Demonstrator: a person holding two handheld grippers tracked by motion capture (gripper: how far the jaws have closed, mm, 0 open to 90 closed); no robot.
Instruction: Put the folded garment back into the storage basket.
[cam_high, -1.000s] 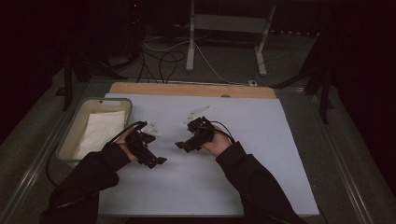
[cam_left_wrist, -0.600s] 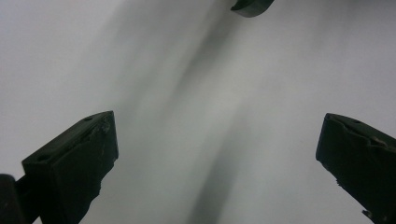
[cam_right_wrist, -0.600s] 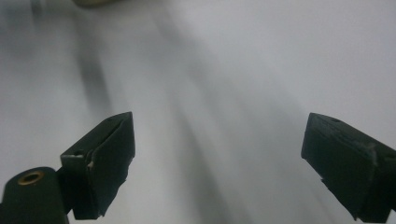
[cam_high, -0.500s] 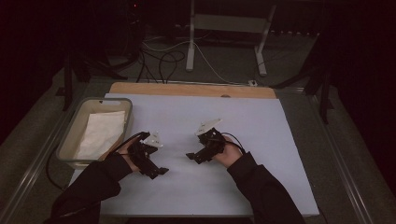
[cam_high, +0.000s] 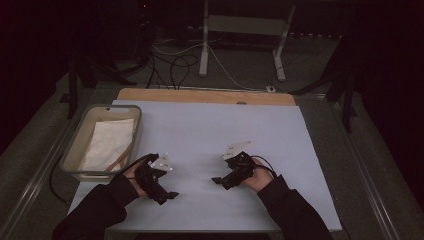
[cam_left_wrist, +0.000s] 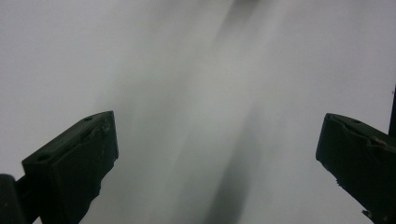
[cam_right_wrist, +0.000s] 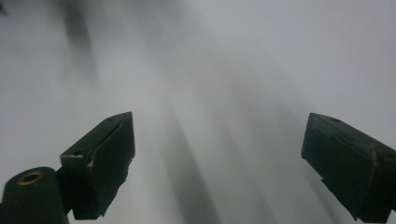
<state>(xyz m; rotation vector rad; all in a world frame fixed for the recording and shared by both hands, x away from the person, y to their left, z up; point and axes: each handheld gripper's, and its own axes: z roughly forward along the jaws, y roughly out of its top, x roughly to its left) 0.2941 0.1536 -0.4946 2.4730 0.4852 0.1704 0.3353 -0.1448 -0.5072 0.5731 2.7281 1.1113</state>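
Both claws, left and right, drew nearer the person.

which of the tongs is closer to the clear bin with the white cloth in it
Left. The left tongs sit over the white mat just off the bin's near right corner. The right tongs are farther right, past the mat's middle. Both are open and hold nothing.

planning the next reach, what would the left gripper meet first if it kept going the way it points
Likely just the bare white table sheet: the left gripper points low toward the table's middle, its fingers open over blank surface. Depth is unclear.
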